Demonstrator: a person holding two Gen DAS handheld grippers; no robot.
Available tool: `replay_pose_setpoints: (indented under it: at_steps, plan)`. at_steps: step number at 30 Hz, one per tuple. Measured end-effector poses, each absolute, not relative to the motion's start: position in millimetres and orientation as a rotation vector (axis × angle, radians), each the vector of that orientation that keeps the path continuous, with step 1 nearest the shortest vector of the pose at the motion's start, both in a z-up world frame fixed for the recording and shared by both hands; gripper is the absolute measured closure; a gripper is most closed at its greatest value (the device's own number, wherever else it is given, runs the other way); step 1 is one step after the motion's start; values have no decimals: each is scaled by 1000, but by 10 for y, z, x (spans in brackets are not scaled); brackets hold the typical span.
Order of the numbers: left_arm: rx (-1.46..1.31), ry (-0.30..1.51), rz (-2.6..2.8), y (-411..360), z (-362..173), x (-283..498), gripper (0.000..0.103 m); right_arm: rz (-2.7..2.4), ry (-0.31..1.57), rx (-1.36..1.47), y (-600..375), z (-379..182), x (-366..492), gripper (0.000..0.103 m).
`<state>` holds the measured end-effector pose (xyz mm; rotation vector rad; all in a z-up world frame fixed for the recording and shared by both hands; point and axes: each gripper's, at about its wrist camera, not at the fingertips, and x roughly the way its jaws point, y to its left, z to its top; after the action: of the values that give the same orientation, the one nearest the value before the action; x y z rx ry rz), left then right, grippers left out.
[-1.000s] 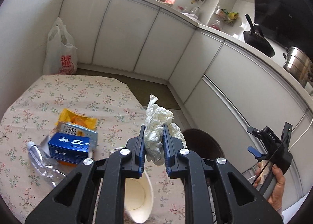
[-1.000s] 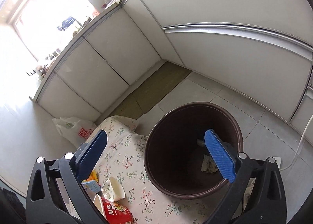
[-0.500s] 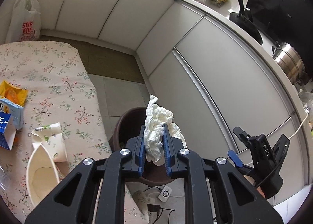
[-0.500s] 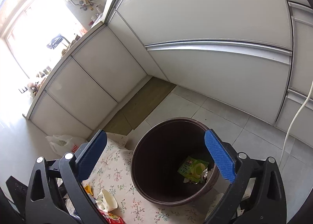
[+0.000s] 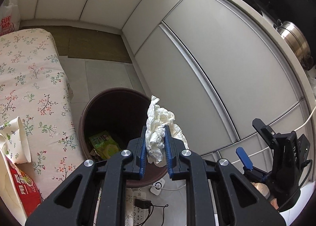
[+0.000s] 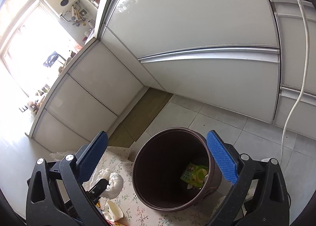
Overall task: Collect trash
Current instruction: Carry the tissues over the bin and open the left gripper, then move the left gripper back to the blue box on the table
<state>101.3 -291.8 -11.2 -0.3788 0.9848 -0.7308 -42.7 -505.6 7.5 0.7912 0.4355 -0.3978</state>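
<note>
The white cabinet fronts [image 5: 207, 68] fill the upper right of the left wrist view. The floral-clothed table [image 5: 33, 91] has slid to the left edge, and the brown bin [image 5: 92, 107], a second ago barely visible, now sits at lower centre. The left gripper [image 5: 155, 145] pinches a crumpled white tissue [image 5: 158, 125], now poised at the bin's near rim. A green wrapper [image 5: 103, 144] lies inside. The right gripper [image 6: 158, 157] stands spread and empty. Judgement: release is the next step.

Crumpled white tissue [image 5: 158, 137] above brown bin [image 5: 110, 111] holding green wrapper [image 5: 104, 144].
</note>
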Motion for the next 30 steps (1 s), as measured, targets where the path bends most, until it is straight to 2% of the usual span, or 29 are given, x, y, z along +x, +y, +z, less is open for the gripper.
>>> replay_pose_setpoints:
  at_steps: [1,3,5,6,19,22,28,30]
  plan:
    - [-367,990,-734,-2952,-107,1024,85,-399,435,790,-5056,74,-425,7]
    - [-329,1009,-729,-3028,-128,1052,77,-397,436,790,-5049,71,-427,7]
    - [-302,1020,-716,-3065,-154,1065,59,-394,440,789,-5047,67,-421,7]
    - [-293,1021,-711,-3069,-161,1064,56,-392,443,789,-5048,60,-425,7]
    - [-213,998,-610,-2712,-156,995,54,-353,494,760,-4917,58,-263,7]
    - [-210,990,-568,-2546,-152,998,47,-333,521,731,-4814,59,-183,7]
    - [-188,974,-487,-2210,-121,982,44,-286,601,616,-4463,47,41,7]
    - [-174,962,-449,-2091,-114,961,35,-268,623,574,-4322,41,115,7]
